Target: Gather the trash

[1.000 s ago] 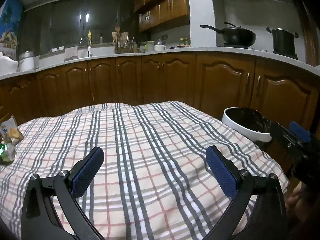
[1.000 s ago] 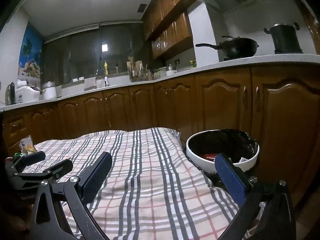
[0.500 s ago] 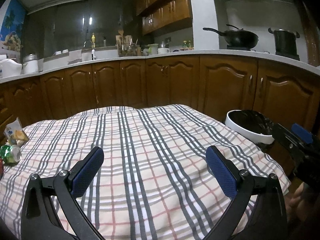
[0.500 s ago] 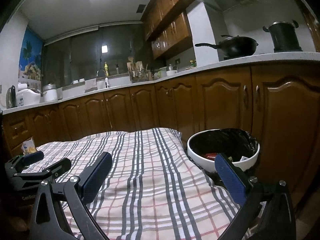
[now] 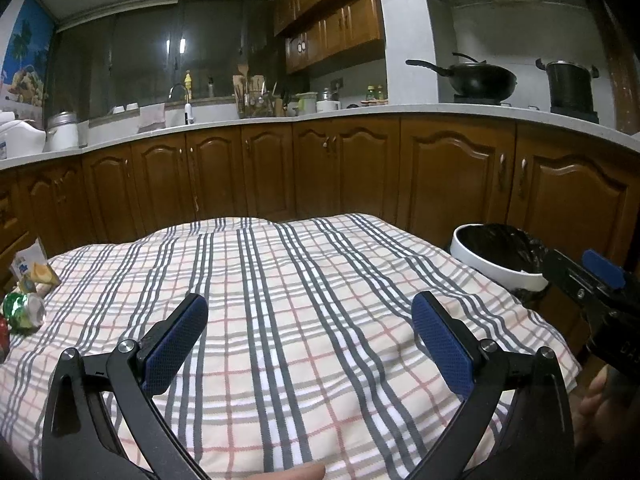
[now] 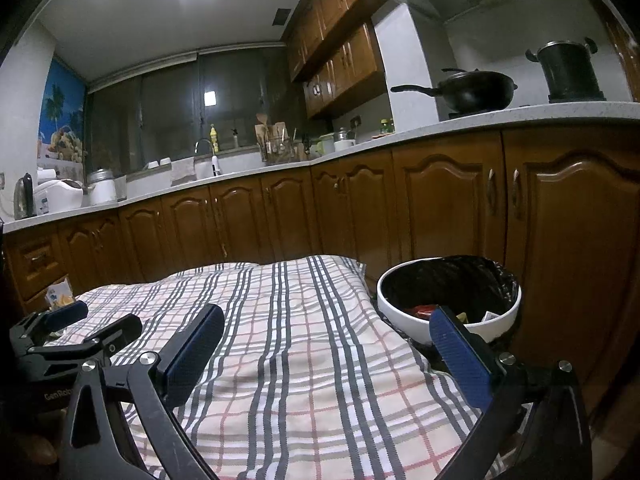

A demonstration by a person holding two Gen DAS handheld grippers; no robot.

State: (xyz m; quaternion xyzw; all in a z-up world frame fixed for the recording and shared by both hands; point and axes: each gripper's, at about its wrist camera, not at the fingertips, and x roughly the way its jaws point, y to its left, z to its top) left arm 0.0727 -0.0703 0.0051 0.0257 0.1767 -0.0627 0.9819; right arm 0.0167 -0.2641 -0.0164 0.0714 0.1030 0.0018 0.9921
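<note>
A plaid-covered table fills both views. Trash lies at its left edge: a crushed green can and a small paper carton, the carton also showing in the right wrist view. A white bin with a black liner stands off the table's right side, with wrappers inside; the bin appears at right in the left wrist view too. My left gripper hovers open over the cloth, holding nothing. My right gripper is open and empty near the bin.
Brown kitchen cabinets curve behind the table under a pale counter. A black wok and a pot sit on the counter at right. A sink and utensil rack lie further back. A fingertip shows at the bottom edge.
Both views have tilted up slightly, so the table sits lower in frame and more ceiling shows. Both grippers stay open and empty.
</note>
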